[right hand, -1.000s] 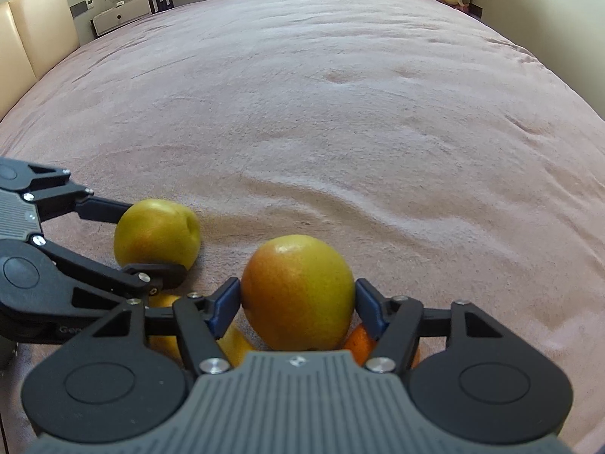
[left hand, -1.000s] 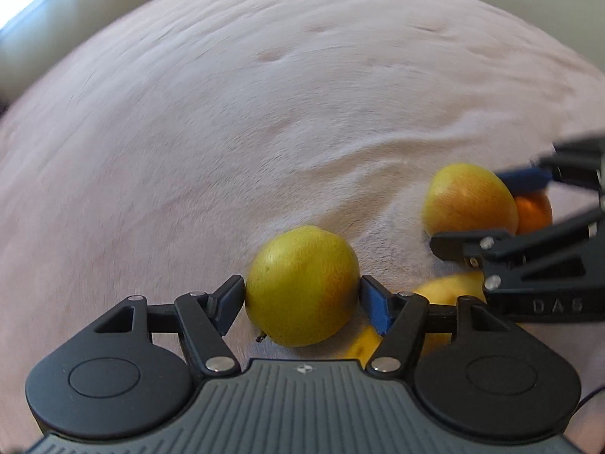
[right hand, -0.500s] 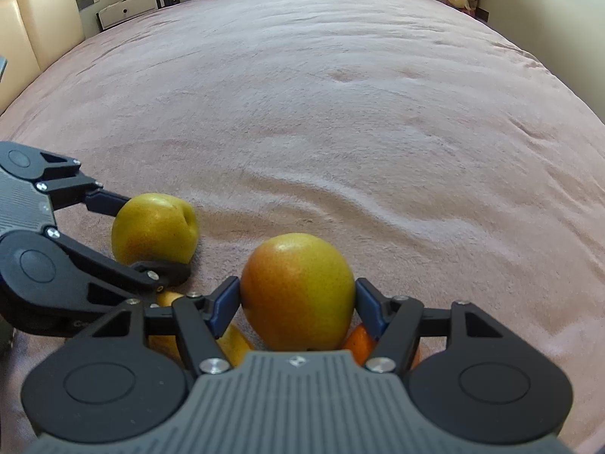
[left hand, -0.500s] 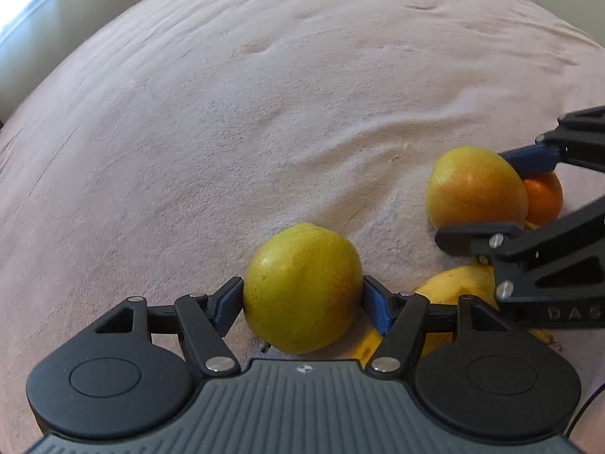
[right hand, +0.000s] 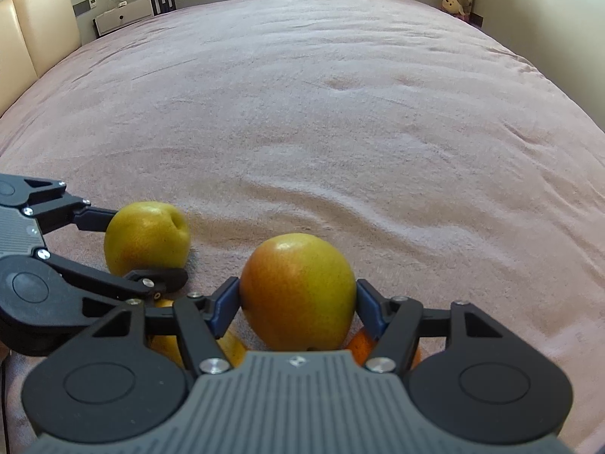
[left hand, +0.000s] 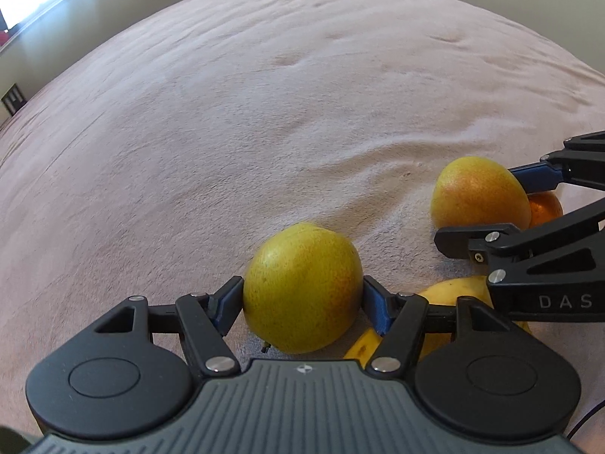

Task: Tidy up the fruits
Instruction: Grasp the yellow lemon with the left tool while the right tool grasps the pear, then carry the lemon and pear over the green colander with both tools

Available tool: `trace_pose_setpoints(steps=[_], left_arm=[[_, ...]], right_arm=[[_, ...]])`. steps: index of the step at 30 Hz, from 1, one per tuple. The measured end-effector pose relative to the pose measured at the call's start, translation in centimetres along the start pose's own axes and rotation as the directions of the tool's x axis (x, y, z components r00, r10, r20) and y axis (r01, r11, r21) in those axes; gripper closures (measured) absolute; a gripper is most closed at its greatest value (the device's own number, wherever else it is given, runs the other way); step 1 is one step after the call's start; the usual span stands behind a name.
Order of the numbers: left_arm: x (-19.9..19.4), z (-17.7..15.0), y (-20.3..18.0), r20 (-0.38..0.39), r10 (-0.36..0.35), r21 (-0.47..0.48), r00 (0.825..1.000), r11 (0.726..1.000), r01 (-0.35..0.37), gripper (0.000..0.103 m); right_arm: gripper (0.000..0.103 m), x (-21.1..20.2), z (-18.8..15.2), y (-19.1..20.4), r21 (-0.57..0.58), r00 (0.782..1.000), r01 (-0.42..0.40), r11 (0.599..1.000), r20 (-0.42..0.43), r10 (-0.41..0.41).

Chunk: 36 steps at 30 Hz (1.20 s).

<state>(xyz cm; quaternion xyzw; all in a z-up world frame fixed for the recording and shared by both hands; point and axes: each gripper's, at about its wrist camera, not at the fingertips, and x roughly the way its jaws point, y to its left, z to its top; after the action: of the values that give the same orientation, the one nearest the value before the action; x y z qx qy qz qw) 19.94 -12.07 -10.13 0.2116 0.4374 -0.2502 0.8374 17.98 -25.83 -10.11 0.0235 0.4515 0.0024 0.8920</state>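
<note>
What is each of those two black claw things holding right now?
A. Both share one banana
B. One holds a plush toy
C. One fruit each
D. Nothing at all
C: the left gripper clamps a yellow-green fruit, and the right gripper a reddish-orange one.

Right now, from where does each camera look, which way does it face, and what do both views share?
Left wrist: sits on the left hand-held gripper, faces forward and down at the yellow-green apple it grips; right hand-held gripper at right.
Right wrist: sits on the right hand-held gripper, faces forward and down at the reddish apple it grips; left one at left.
Shared: both apples, pink bedcover, an orange.
</note>
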Motion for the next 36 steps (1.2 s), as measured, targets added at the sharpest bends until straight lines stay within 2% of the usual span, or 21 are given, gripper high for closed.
trace_pose_setpoints(steps=[8,18,31,36], left_arm=[[-2.1,-0.9,0.4,0.023,0.055,-0.080,0.998,0.995,-0.053,0.027],[-8.4,-2.1,0.8,0.076,0.149,-0.152,0.986,0.979,-0.136,0.027],[-15.1,-5.0,1.9,0.071,0.272,-0.246,0.960,0.937,-0.248,0.027],[-17.4,-6.5,3.4,0.080,0.289,-0.325,0.954,0.912,-0.249,0.027]], right_arm=[[0.040,-1.8,0.2,0.7,-0.013,0.999,-0.006,1.000,0.045,0.007],[0.040,-5.2,1.0,3.2,-0.059,0.990,-0.067,0.996,0.116,0.074],[0.040,-10.2,0.5,7.4,-0.137,0.966,-0.175,0.975,0.167,0.197],[0.040,-11.5,-0.2,9.6,-0.191,0.959,-0.193,0.962,0.169,0.226]])
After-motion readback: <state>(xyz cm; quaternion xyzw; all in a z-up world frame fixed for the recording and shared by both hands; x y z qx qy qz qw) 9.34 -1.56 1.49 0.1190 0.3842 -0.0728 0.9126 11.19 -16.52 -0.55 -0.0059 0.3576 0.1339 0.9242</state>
